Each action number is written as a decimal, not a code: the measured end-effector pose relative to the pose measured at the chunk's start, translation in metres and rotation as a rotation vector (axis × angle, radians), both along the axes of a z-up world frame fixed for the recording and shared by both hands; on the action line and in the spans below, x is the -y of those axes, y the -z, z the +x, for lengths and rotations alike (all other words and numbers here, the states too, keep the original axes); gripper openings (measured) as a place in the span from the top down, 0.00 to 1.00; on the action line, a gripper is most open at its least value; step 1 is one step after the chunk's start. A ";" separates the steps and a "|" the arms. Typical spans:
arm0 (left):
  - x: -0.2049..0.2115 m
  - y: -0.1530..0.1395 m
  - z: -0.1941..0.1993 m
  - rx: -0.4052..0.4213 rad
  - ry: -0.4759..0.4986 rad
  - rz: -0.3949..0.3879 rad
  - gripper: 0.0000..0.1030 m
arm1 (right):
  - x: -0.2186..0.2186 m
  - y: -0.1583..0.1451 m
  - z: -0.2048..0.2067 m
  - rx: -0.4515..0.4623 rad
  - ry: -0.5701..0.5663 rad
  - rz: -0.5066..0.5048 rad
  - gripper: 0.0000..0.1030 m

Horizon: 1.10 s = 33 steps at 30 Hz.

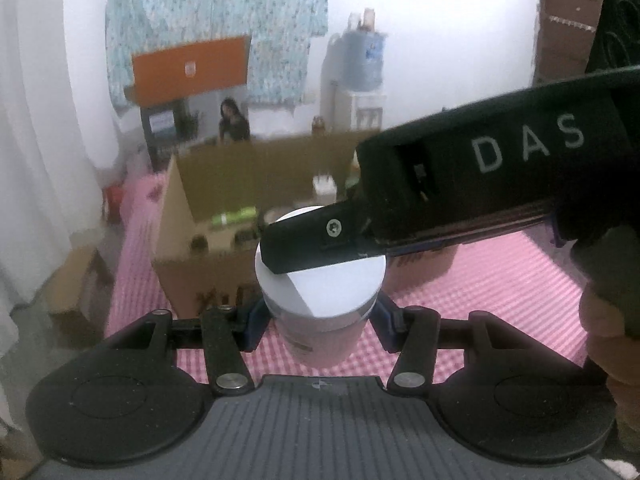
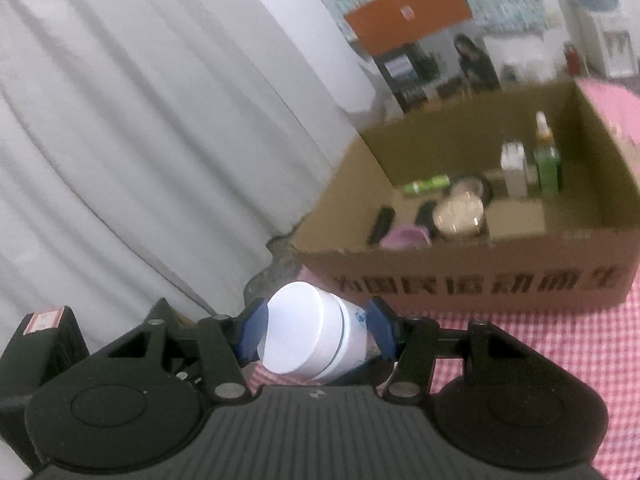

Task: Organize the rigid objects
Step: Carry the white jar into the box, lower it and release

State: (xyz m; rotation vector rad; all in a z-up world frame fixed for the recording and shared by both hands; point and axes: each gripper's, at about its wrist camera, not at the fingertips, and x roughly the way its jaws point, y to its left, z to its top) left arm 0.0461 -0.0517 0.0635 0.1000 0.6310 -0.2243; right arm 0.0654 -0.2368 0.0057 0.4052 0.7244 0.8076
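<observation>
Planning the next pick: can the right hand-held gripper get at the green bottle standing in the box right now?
Probably not yet. The right hand-held gripper is closed on the white-lidded jar, so its jaws are occupied. The cardboard box is open-topped, so the green bottle looks otherwise unobstructed.

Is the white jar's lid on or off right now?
On. The white jar wears its flat white lid in both wrist views, seated above a seam line. It is off the pink checked cloth and outside the cardboard box.
</observation>
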 end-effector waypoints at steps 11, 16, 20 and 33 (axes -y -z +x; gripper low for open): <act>0.025 -0.055 0.022 0.103 0.057 0.021 0.49 | 0.028 -0.059 0.001 0.156 0.029 0.043 0.43; 0.039 -0.062 0.045 0.096 0.091 0.021 0.49 | 0.042 -0.068 0.022 0.168 0.067 0.040 0.43; 0.049 -0.062 0.066 0.069 0.116 0.010 0.49 | 0.053 -0.068 0.045 0.146 0.098 0.043 0.45; 0.060 -0.055 0.112 -0.002 0.140 -0.001 0.49 | 0.080 -0.053 0.089 0.060 0.146 0.065 0.45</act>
